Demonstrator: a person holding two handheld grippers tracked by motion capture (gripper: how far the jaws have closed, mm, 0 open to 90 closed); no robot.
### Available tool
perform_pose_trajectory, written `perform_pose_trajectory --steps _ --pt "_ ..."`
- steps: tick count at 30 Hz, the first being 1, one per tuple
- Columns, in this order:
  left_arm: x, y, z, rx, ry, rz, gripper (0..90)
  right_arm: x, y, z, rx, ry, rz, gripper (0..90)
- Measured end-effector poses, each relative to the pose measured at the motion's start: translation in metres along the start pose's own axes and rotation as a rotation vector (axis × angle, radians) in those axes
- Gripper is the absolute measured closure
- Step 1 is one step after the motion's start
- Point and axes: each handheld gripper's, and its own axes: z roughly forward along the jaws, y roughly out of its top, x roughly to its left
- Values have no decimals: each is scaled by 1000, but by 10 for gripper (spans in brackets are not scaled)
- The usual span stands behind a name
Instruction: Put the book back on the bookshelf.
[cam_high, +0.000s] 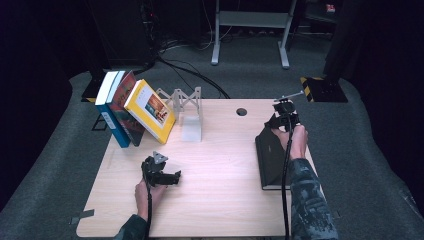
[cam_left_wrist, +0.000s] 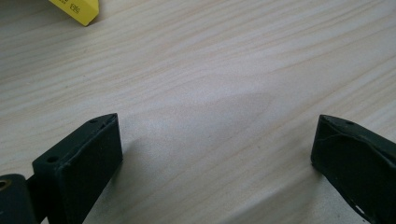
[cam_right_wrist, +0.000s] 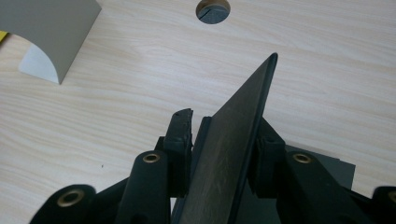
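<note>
A black book (cam_high: 271, 159) lies at the table's right side, its far end raised off the wood. My right gripper (cam_high: 283, 121) holds that far end. In the right gripper view the book's dark cover (cam_right_wrist: 252, 88) stands on edge between the jaws of my right gripper (cam_right_wrist: 224, 126), and both pads sit tight against it. My left gripper (cam_high: 175, 176) rests low on the table at the front left. Its jaws (cam_left_wrist: 217, 123) stand wide apart with only bare wood between them.
Three books lean at the back left: a blue-and-white one (cam_high: 111, 107), a red one (cam_high: 125, 107) and a yellow one (cam_high: 150, 110) (cam_left_wrist: 77, 9). A pale bookend (cam_high: 190, 112) (cam_right_wrist: 51, 32) stands beside them. There is a cable hole (cam_high: 241, 111) (cam_right_wrist: 212, 10) near the far edge.
</note>
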Motion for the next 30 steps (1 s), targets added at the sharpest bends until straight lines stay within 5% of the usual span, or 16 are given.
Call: perform_pose_trajectory --steps 18,25,30 --pt "0 0 0 1 -5 7 20 0 16 19 -12 -62 -24 825" --pt "0 0 0 2 -5 8 20 2 17 20 -20 -46 -19 850" --pt "0 0 0 -1 -11 9 23 10 22 19 -59 -93 -36 854"
